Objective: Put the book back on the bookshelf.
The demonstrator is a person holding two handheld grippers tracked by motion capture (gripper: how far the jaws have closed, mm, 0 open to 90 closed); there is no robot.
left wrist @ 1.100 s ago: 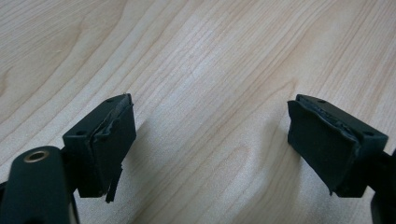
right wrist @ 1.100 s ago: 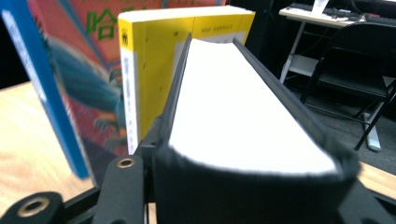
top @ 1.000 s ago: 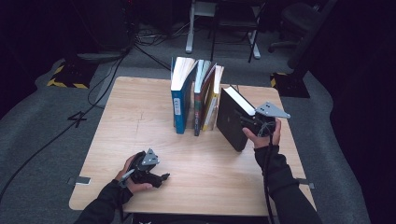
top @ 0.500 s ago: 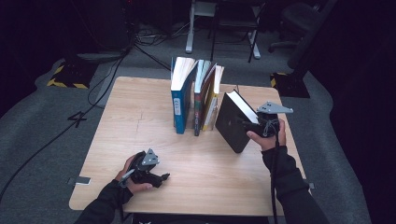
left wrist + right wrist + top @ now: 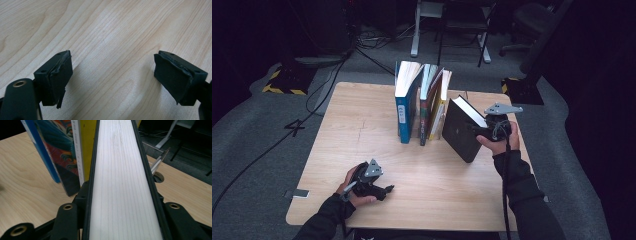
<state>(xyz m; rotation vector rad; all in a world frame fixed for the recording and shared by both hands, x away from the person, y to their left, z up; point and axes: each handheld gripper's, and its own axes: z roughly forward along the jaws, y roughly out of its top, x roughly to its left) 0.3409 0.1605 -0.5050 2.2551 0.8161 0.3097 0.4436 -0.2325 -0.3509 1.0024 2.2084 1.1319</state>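
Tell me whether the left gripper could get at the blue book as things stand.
Probably yes. The left gripper rests open at the table's near edge, and bare wood lies between it and the blue book, whose spine faces that way. The right gripper holds the black book off to the side.

Bright tabletop, dark surroundings, soft focus

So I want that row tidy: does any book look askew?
Yes. The black book in the right gripper tilts, top leaning right, apart from the row. The yellow book and its neighbour also lean against each other; the blue book stands upright.
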